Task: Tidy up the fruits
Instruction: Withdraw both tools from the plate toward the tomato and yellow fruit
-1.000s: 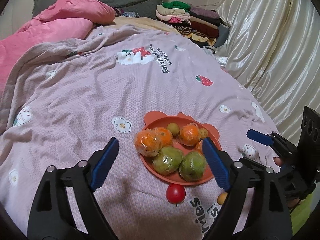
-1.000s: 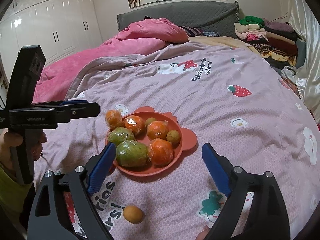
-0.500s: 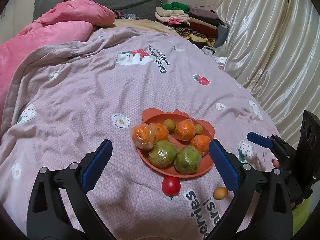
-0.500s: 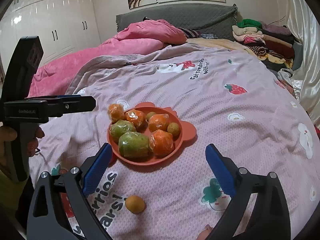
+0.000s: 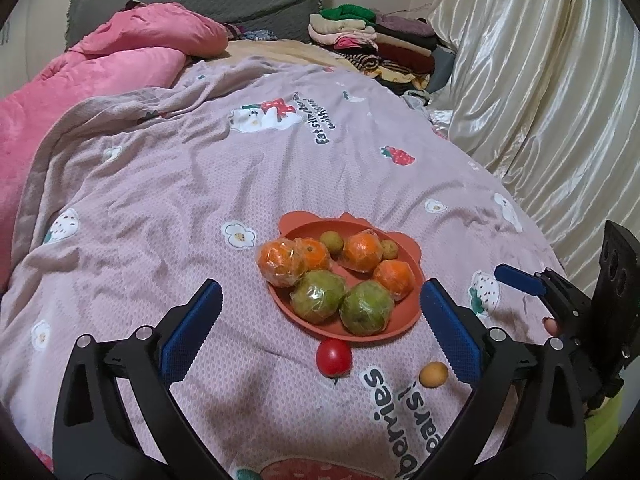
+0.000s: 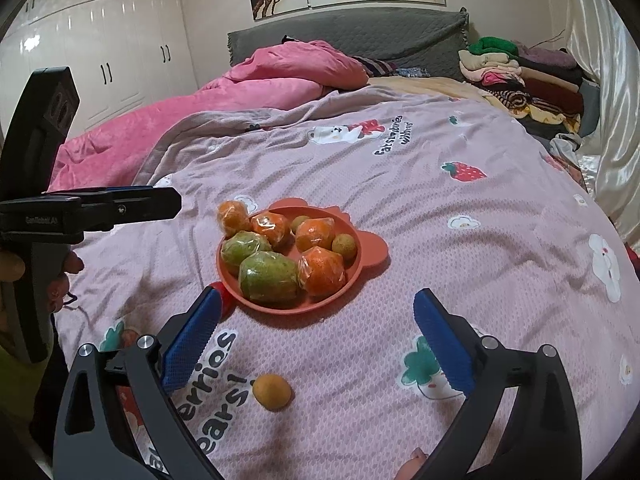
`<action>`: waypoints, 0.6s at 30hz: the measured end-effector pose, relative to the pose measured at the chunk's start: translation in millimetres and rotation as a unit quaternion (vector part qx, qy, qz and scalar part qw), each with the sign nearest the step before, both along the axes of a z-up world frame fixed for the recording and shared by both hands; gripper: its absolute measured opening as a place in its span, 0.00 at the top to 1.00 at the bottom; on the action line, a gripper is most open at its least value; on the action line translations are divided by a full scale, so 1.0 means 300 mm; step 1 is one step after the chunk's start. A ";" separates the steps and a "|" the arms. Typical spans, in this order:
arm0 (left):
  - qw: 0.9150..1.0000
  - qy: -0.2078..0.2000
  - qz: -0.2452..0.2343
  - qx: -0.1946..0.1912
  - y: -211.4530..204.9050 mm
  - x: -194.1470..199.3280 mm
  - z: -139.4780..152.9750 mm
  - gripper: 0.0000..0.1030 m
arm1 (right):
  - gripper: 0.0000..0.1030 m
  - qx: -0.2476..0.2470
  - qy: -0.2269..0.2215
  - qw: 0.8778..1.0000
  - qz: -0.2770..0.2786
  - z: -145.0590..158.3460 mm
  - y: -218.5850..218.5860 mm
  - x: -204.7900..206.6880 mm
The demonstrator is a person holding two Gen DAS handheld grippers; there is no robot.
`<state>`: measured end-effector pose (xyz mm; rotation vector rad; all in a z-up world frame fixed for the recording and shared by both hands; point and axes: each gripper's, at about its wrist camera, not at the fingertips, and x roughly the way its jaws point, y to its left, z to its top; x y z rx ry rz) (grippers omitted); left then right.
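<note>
Orange bear-eared plate (image 5: 404, 322) w/ wrapped oranges (image 5: 362, 250) & green fruit (image 5: 366, 312); red tomato (image 5: 334, 356), small yellow fruit (image 6: 272, 391) loose on mauve bedspread (image 6: 460, 272). Left gripper (image 5: 320, 316) spread wide, empty; right gripper (image 6: 316, 320) opening, gripping nothing.

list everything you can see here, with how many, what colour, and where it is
orange bear-eared plate: one, on the blanket
wrapped oranges: four, on the plate
wrapped green fruits: two, plate's near side
small yellow-green fruits: two, plate's far side
red tomato: one, blanket, beside the plate
small yellow-orange fruit: one, blanket
mauve printed blanket: one, covering the bed
pink quilt: one, far left
folded clothes: stack, far right
left tool: open, empty
right tool: opening, empty
</note>
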<state>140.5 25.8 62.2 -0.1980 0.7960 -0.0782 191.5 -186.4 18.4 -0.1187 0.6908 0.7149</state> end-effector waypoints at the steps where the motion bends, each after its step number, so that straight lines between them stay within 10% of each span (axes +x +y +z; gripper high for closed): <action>1: 1.000 0.001 0.000 0.002 -0.003 -0.003 -0.001 0.10 | 0.06 -0.001 0.001 1.000 0.000 -0.002 -0.001 -0.003; 18: 1.000 0.006 -0.009 0.001 -0.031 -0.063 -0.028 0.10 | 0.06 -0.008 0.015 1.000 -0.001 -0.034 -0.018 -0.066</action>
